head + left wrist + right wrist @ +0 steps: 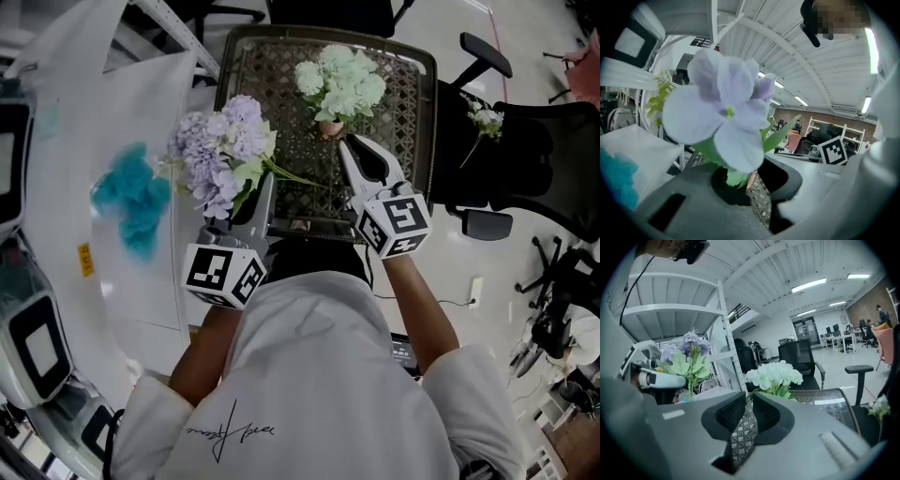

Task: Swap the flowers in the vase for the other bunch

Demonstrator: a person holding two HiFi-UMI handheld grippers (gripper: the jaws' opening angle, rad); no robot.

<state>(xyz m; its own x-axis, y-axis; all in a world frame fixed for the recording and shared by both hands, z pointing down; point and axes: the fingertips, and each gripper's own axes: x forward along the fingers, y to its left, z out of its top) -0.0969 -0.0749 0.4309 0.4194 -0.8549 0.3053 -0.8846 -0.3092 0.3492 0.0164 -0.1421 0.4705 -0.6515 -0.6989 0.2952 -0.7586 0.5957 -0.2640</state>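
A bunch of purple flowers [223, 150] stands up from my left gripper [246, 208], which is shut on its green stems [735, 177]; one large bloom [723, 117] fills the left gripper view. White-green flowers [339, 82] sit in a small brownish vase [330, 129] on the woven dark table [281, 94]. My right gripper [348, 146] hovers just in front of that vase, its jaws a narrow gap apart with nothing between them. In the right gripper view the white flowers [773, 375] rise just beyond the fingertips and the purple bunch [689, 352] stands to the left.
A blue bunch [131, 199] lies under a translucent white sheet on the left. A black office chair [525, 159] with a small white sprig [486, 120] stands right of the table. White shelving [675, 310] rises behind.
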